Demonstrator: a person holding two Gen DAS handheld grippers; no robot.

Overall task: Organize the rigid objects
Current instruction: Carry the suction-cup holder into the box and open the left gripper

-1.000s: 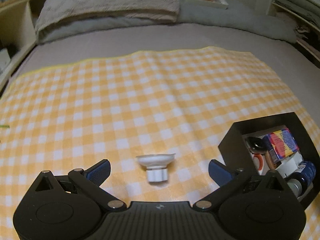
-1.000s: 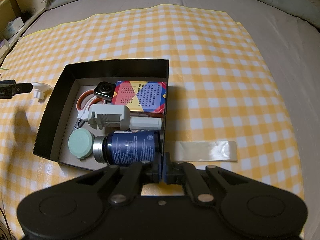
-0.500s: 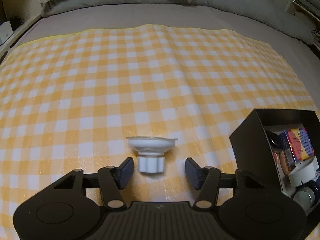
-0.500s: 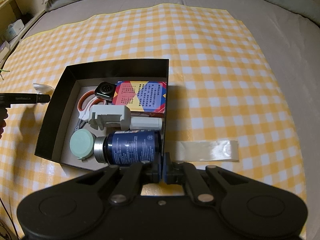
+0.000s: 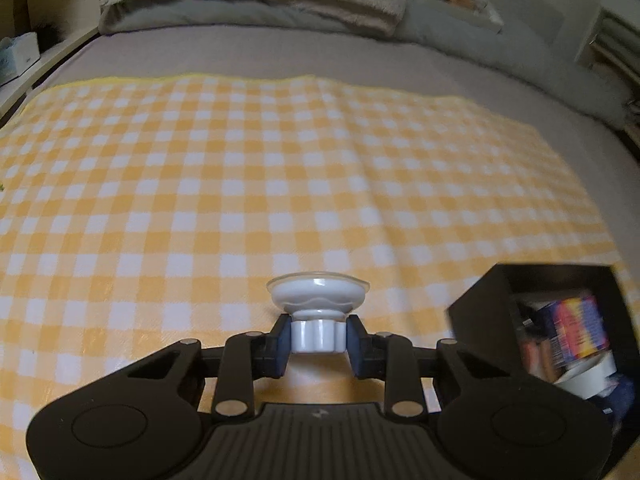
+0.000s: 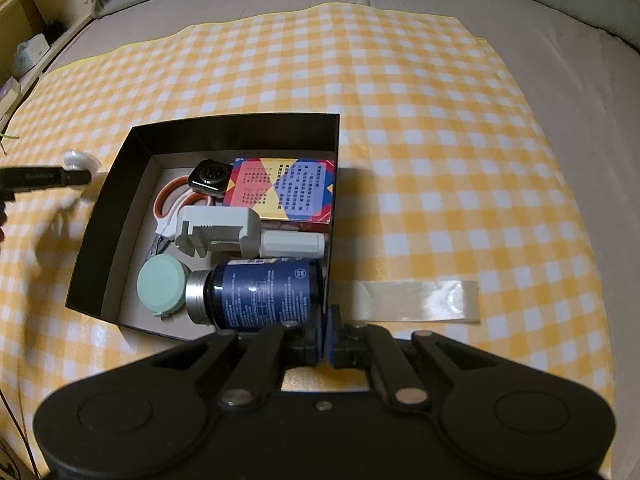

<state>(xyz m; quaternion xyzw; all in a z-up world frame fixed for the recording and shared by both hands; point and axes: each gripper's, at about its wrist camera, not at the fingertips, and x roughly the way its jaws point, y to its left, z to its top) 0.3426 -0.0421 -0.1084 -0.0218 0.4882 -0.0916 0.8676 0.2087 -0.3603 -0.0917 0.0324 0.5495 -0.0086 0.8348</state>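
Gripping the white suction cup (image 5: 318, 312) by its ribbed knob, my left gripper (image 5: 318, 340) has just been closing, and both blue pads now sit against the knob's sides with the wide disc standing clear beyond them. It looks light and hard at the knob, so that is the right place to hold; the clear skirt round the disc is soft and would fold or slip if I pinched there. The knob is fluted, which should help the pads bite, though it is short, so I want no twisting. The cup sits low at six o'clock in the left view, on the yellow checked cloth (image 5: 200, 200); whether it has lifted off the cloth I cannot tell.

At four o'clock from the cup is the black box (image 6: 236, 128), already crowded: blue bottle (image 6: 264, 296), mint round lid (image 6: 162, 286), grey clamp block (image 6: 218, 230), patterned carton (image 6: 280, 190), orange-handled scissors (image 6: 176, 204), smartwatch (image 6: 210, 176). Free floor looks scarce, perhaps near the left wall.

My right gripper (image 6: 325, 342) is clenched on the box's near wall, steadying it. Clear tape strip (image 6: 416, 298) lies outside at three o'clock.
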